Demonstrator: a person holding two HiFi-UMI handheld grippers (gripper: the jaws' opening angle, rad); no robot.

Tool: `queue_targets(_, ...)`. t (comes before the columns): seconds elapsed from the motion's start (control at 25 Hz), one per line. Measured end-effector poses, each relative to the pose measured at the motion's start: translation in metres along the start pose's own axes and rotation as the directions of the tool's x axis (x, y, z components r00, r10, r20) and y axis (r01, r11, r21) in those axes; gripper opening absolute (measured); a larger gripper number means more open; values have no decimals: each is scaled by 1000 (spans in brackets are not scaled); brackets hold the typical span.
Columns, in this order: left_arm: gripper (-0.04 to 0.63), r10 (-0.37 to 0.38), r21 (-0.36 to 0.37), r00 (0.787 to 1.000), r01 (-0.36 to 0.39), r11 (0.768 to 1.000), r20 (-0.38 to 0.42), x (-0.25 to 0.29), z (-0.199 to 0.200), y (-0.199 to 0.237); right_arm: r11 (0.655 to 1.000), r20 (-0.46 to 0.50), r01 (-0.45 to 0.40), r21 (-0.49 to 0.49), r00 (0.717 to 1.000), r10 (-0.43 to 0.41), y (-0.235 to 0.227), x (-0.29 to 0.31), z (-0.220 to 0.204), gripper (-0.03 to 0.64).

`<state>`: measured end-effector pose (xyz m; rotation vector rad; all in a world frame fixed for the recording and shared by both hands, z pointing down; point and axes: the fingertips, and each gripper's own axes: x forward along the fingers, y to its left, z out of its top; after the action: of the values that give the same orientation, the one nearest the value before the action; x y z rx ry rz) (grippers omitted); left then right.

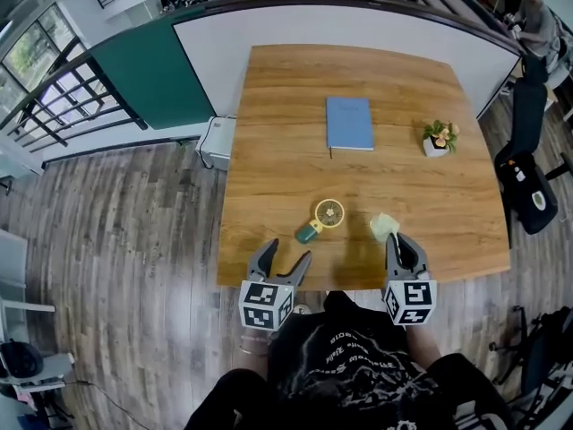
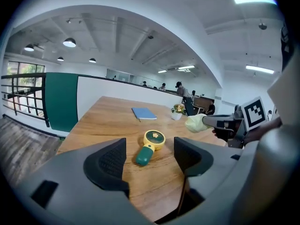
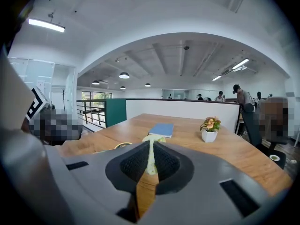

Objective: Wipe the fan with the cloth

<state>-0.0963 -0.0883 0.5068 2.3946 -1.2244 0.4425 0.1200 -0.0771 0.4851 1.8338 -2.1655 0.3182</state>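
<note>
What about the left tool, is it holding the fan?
No, the left tool is open and empty; the handheld fan lies on the table beyond it.

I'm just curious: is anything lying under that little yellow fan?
Only the bare wooden table shows around the handheld fan, which lies flat on it. The spot directly beneath the fan is covered.

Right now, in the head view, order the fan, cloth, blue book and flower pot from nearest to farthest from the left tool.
1. Fan, just ahead of the left tool, slightly right.
2. Cloth, held by the right tool, to the right.
3. Blue book, farther ahead, mid-table.
4. Flower pot, far right side.
</note>
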Motion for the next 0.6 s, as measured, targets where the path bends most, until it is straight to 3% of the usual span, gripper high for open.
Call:
queue_targets(0.2,258,39,-15,997,-38,999,70,-5,11,4,1000,-3,-21,-11,1000,21,9,-2,0,29)
queue_targets(0.32,155,78,-40,991,-74,996,104,-9,16,11,999,0,-29,-22,1000,29,13,-1,3,28)
queue_targets(0.44,39,195,-113,968,-178,978,161,-17,23,30,999,5,-32,-28,999,32,17,0,6,28)
queue_targets(0.52,21,227,-133,958,-206,970,176,-22,24,36,999,1,-27,-33,1000,27,21,-1,6,28)
queue_targets(0.6,21,209,-120,961,-190,975,179,-24,24,34,999,-6,-17,-50,1000,16,22,-1,5,26)
